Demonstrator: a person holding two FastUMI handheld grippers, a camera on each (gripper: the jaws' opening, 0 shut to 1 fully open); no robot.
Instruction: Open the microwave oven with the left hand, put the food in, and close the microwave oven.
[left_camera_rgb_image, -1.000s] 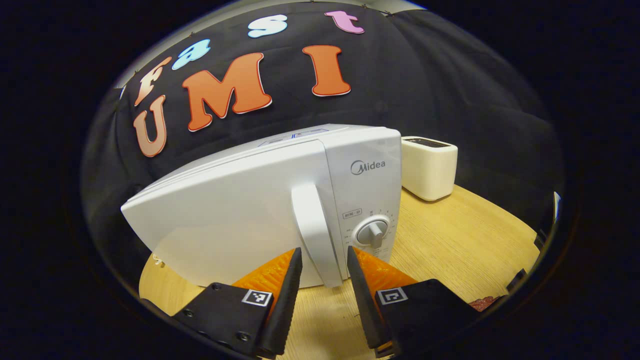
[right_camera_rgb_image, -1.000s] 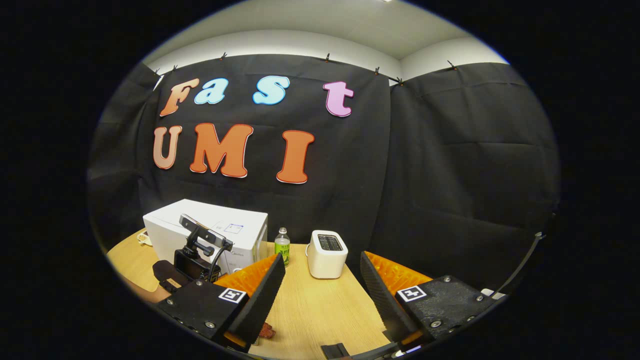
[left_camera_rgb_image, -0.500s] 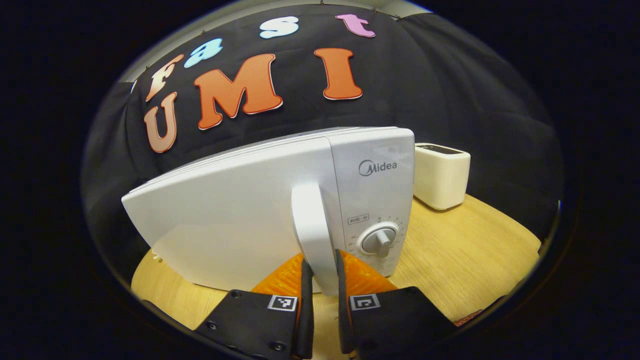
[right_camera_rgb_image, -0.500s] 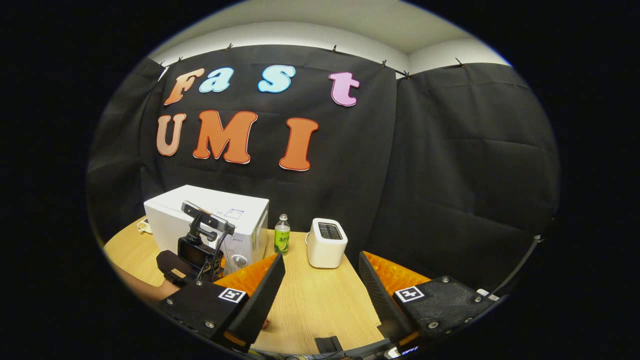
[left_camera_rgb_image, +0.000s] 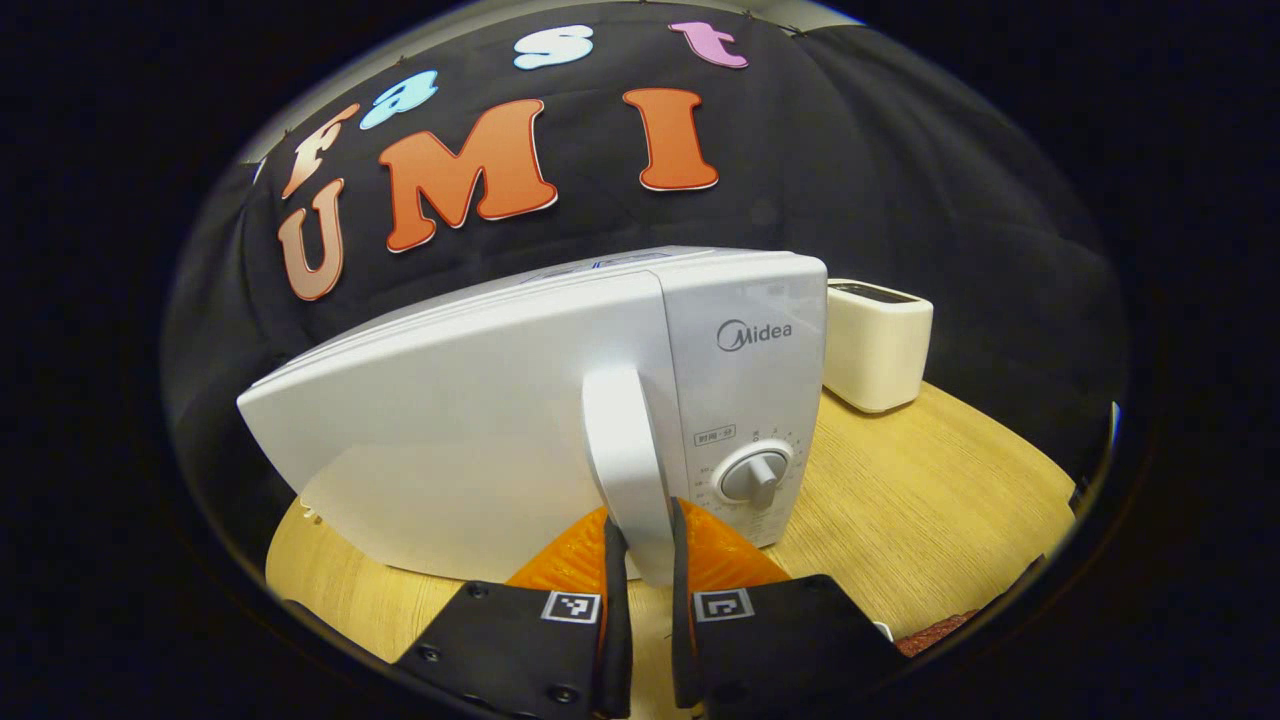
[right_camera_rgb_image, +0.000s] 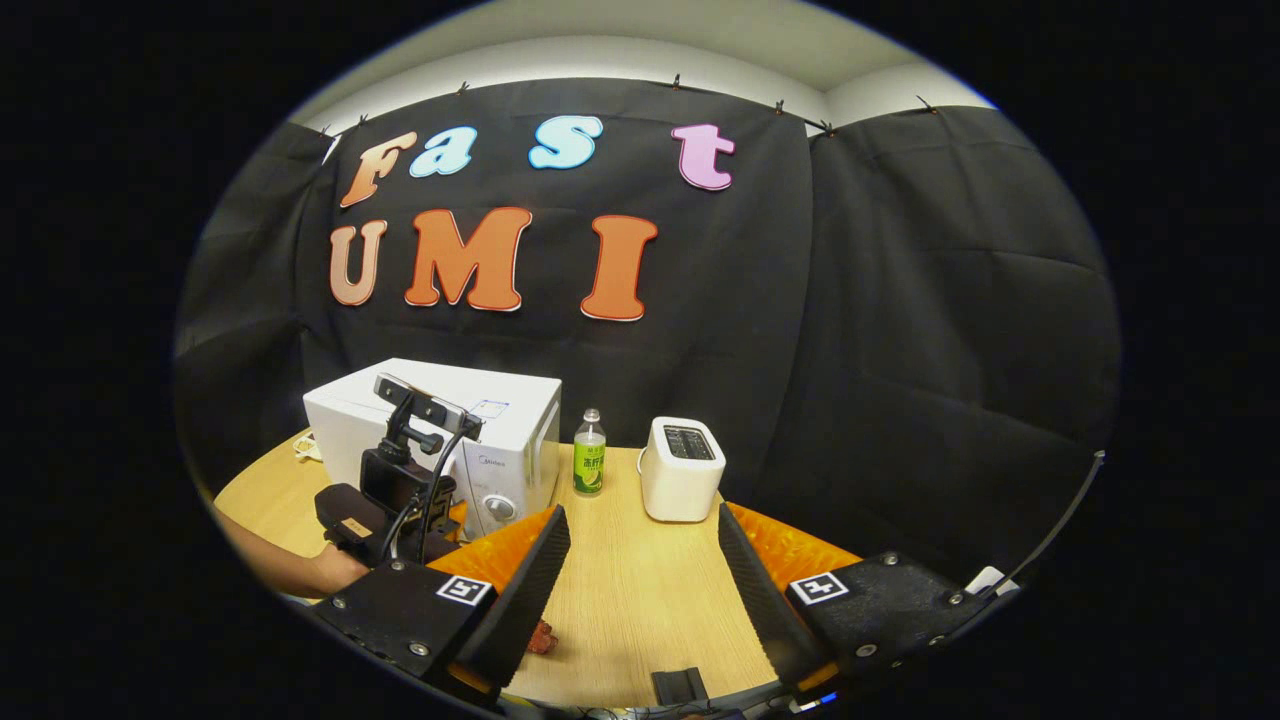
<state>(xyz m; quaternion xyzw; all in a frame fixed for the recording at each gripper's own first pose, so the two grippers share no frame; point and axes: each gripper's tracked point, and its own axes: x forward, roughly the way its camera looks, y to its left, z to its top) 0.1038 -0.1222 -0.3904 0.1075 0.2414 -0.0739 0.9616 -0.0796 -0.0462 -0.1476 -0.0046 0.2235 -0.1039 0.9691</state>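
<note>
A white microwave oven (left_camera_rgb_image: 480, 420) stands on the wooden table (left_camera_rgb_image: 930, 500), its door closed. In the left gripper view my left gripper (left_camera_rgb_image: 645, 560) is shut on the lower end of the vertical door handle (left_camera_rgb_image: 625, 450), one finger on each side. In the right gripper view the microwave (right_camera_rgb_image: 500, 440) sits at the left, with the left gripper's body (right_camera_rgb_image: 400, 500) and a person's arm in front of it. My right gripper (right_camera_rgb_image: 640, 570) hovers open above the table's near part. A small reddish piece of food (right_camera_rgb_image: 541, 638) peeks out beside its left finger; another reddish bit (left_camera_rgb_image: 935, 635) lies at the table's edge.
A cream toaster (right_camera_rgb_image: 681, 468) stands to the right of the microwave, with a green-labelled bottle (right_camera_rgb_image: 589, 466) between them at the back. A timer knob (left_camera_rgb_image: 752, 475) sits on the microwave's panel. A small dark object (right_camera_rgb_image: 678, 686) lies at the table's near edge.
My left gripper closed from open onto the door handle and keeps its hold. The right gripper's view shifted slightly, showing more of the table.
</note>
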